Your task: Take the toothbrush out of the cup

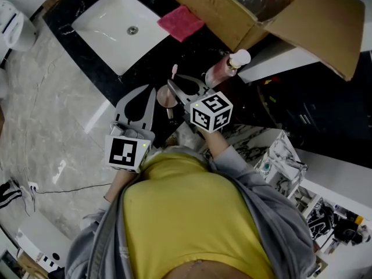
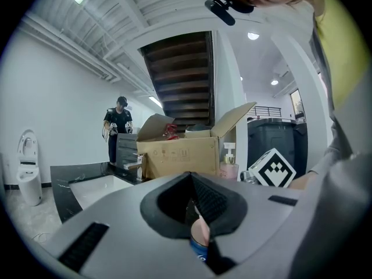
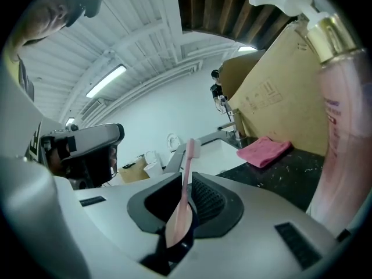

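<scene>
A pink toothbrush (image 1: 174, 72) stands head-up in a small pinkish cup (image 1: 167, 96) on the black counter. My right gripper (image 1: 172, 86) reaches in from the right and is shut on the brush. In the right gripper view the handle (image 3: 185, 182) runs up between the ribbed pads, with the white-bristled head above the jaw tips. My left gripper (image 1: 153, 90) lies just left of the cup with its tips at the cup's wall. In the left gripper view a pink and blue piece of the cup (image 2: 200, 237) is pinched in the narrow gap, and the jaws stand almost together.
A pink pump bottle (image 1: 224, 68) stands close to the right of my right gripper. Behind it is an open cardboard box (image 1: 279, 10). A white sink (image 1: 116, 28) and a pink cloth (image 1: 181, 22) lie further back. A person (image 2: 118, 127) stands far off by the counter.
</scene>
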Demonstrator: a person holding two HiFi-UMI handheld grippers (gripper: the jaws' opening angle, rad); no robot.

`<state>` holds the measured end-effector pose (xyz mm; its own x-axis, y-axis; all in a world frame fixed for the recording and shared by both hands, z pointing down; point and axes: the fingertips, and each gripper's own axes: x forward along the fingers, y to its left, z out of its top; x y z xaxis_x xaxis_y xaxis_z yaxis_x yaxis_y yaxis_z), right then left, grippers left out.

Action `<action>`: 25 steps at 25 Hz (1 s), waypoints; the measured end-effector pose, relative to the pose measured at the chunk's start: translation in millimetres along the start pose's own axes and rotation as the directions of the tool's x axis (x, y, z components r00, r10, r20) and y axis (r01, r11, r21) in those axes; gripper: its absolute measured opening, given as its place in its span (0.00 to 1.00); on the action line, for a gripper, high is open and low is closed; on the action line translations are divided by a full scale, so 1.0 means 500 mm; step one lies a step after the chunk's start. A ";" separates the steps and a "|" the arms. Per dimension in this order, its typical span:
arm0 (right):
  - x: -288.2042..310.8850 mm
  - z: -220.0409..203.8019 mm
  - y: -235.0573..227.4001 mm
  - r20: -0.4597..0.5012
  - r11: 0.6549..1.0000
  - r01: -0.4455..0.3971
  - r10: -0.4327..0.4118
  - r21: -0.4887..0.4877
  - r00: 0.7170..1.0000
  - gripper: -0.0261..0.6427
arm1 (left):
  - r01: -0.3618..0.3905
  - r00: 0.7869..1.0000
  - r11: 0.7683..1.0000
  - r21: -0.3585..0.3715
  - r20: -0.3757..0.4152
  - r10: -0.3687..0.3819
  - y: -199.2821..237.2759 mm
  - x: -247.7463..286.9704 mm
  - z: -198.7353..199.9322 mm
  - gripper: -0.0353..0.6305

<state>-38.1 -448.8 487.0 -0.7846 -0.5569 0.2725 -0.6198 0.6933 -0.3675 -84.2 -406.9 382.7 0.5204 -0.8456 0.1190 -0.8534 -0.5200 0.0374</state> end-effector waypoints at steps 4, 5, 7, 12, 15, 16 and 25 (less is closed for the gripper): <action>0.002 0.004 0.005 0.008 1.000 -0.009 0.009 0.020 1.000 0.09 | 0.001 1.000 1.000 0.000 0.005 -0.001 0.005 -0.006 -0.002 0.05; 0.002 0.006 0.007 0.012 0.999 -0.011 0.011 0.030 1.000 0.08 | 0.001 1.000 1.000 0.001 0.008 -0.001 0.005 -0.007 -0.002 0.05; -0.001 0.013 0.008 0.023 0.999 -0.008 0.007 0.043 1.000 0.07 | 0.004 1.000 1.000 0.001 0.010 -0.004 0.006 -0.011 -0.003 0.05; -0.018 0.049 0.023 0.056 1.000 0.002 -0.004 0.029 0.998 0.07 | 0.012 1.000 1.000 0.003 0.004 -0.012 0.003 -0.017 -0.002 0.05; -0.033 0.081 0.034 0.088 1.000 0.012 -0.012 0.005 0.996 0.07 | 0.021 1.000 1.000 0.013 0.011 -0.022 -0.003 -0.016 0.004 0.05; -0.039 0.093 0.037 0.102 1.000 0.015 -0.015 -0.004 0.995 0.07 | 0.026 1.000 1.000 0.014 0.012 -0.027 -0.006 -0.016 0.005 0.05; -0.110 0.205 0.074 0.241 0.989 0.085 -0.055 -0.117 0.969 0.07 | 0.036 0.999 0.999 0.026 0.041 -0.037 -0.015 -0.010 0.027 0.05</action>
<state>-16.3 -439.4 367.0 -0.7222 -0.6882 0.0698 -0.6822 0.6920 -0.2360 -79.7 -400.5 368.4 0.5522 -0.8301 0.0772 -0.8332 -0.5528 0.0154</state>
